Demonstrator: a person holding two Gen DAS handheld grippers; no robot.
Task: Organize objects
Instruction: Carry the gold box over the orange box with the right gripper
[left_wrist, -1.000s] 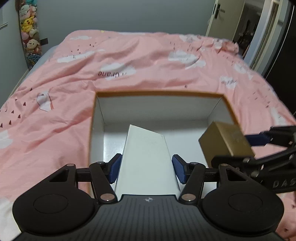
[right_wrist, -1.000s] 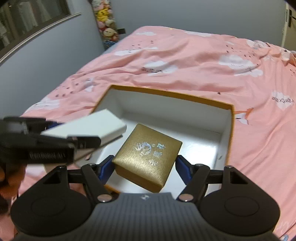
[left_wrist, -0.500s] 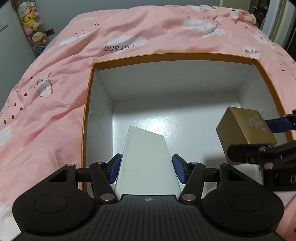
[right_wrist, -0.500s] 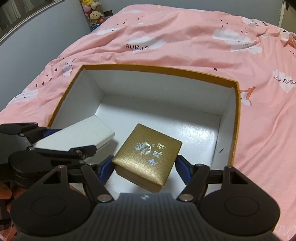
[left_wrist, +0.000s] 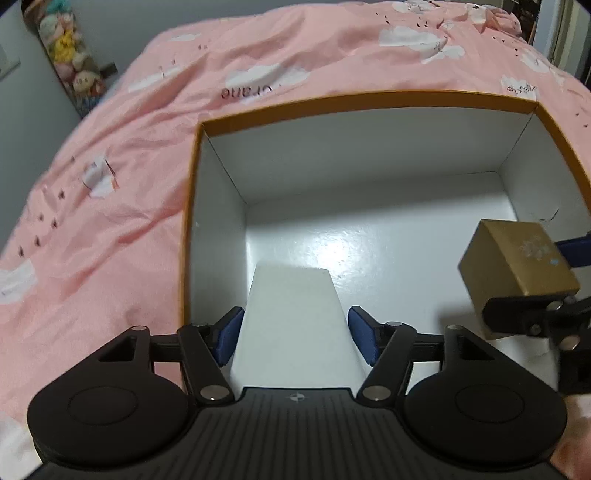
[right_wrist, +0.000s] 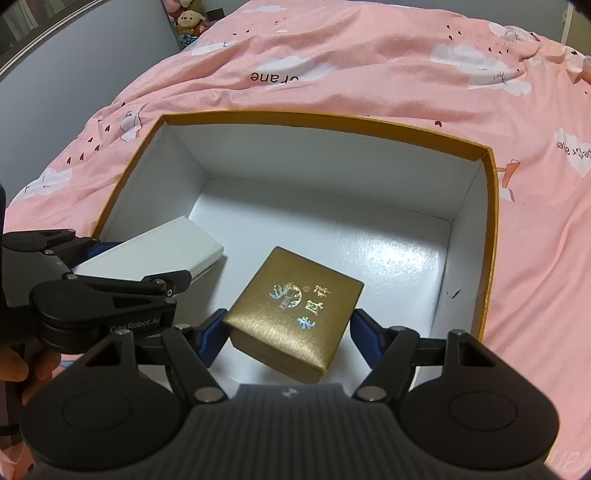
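A large open box (left_wrist: 369, 99) with an orange rim and white inside lies on the pink bed; it also shows in the right wrist view (right_wrist: 489, 221). My left gripper (left_wrist: 295, 332) is shut on a flat white box (left_wrist: 295, 317), held low inside the large box near its left wall. The white box also shows in the right wrist view (right_wrist: 155, 251). My right gripper (right_wrist: 288, 332) is shut on a gold box (right_wrist: 295, 306) with shiny lettering, held over the large box's floor. The gold box shows at the right of the left wrist view (left_wrist: 513, 266).
The pink quilt (left_wrist: 110, 206) with white clouds surrounds the large box on all sides. Stuffed toys (left_wrist: 70, 55) hang by the grey wall at the far left. A doorway (left_wrist: 561, 33) is at the far right.
Both grippers have moved forward and down, carrying the white box and the gold box from above the near rim into the large box. Both grips are unchanged.
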